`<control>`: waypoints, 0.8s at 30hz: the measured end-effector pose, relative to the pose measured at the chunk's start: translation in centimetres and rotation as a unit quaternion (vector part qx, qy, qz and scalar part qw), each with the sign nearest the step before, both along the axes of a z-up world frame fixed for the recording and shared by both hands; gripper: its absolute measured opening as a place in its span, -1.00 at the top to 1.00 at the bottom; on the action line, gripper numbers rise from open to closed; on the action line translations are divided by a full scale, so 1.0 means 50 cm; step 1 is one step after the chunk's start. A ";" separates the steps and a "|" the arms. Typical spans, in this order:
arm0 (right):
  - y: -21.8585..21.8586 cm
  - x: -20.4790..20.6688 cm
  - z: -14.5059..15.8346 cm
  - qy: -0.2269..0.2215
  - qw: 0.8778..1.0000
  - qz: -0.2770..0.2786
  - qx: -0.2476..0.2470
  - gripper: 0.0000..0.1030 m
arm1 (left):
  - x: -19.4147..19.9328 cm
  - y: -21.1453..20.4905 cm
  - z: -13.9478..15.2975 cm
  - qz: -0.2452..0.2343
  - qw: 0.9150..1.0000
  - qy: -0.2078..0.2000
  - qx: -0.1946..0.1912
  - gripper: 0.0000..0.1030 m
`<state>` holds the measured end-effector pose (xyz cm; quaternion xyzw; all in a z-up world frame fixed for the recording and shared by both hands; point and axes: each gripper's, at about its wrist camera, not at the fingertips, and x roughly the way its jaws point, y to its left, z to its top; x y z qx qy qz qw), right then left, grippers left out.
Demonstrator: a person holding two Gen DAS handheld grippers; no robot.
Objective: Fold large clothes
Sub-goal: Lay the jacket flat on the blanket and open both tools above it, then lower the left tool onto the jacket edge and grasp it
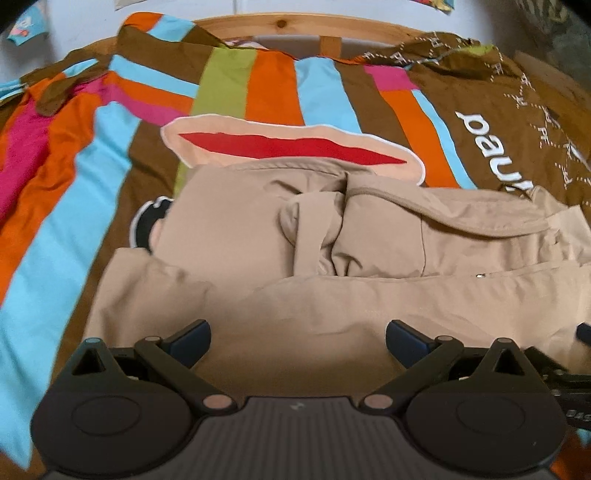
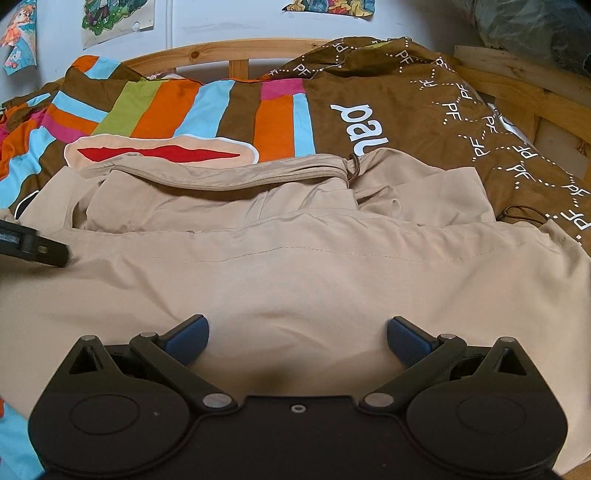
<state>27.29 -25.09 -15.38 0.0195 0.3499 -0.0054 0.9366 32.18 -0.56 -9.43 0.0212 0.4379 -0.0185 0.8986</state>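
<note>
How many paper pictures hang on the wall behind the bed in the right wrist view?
3, with more possibly out of frame: one picture at the far left edge, one left of centre, and one along the top edge, right of centre.

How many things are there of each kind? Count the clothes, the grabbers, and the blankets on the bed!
Beige garment: 1
Grippers: 2, the left gripper and the right gripper, both open
Striped bed cover: 1
Wooden bed frame: 1
Total: 5
</note>
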 end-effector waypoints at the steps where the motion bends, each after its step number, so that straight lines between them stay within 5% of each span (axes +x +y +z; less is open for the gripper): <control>1: 0.000 0.000 0.000 0.000 1.000 0.000 0.000 -0.99 | -0.007 0.003 0.010 0.005 1.000 -0.002 -0.006 -0.99; 9: -0.002 -0.005 0.004 -0.001 1.000 0.003 0.003 -0.99 | -0.074 0.023 0.039 0.037 0.998 0.006 -0.060 -0.99; 15: -0.004 -0.009 0.006 -0.002 1.000 0.002 0.005 -0.99 | -0.106 0.017 0.043 0.045 0.998 0.022 -0.046 -0.99; 24: -0.011 -0.020 0.017 0.000 1.000 -0.001 0.010 -0.99 | -0.180 0.027 0.003 0.047 0.990 0.080 -0.102 -0.99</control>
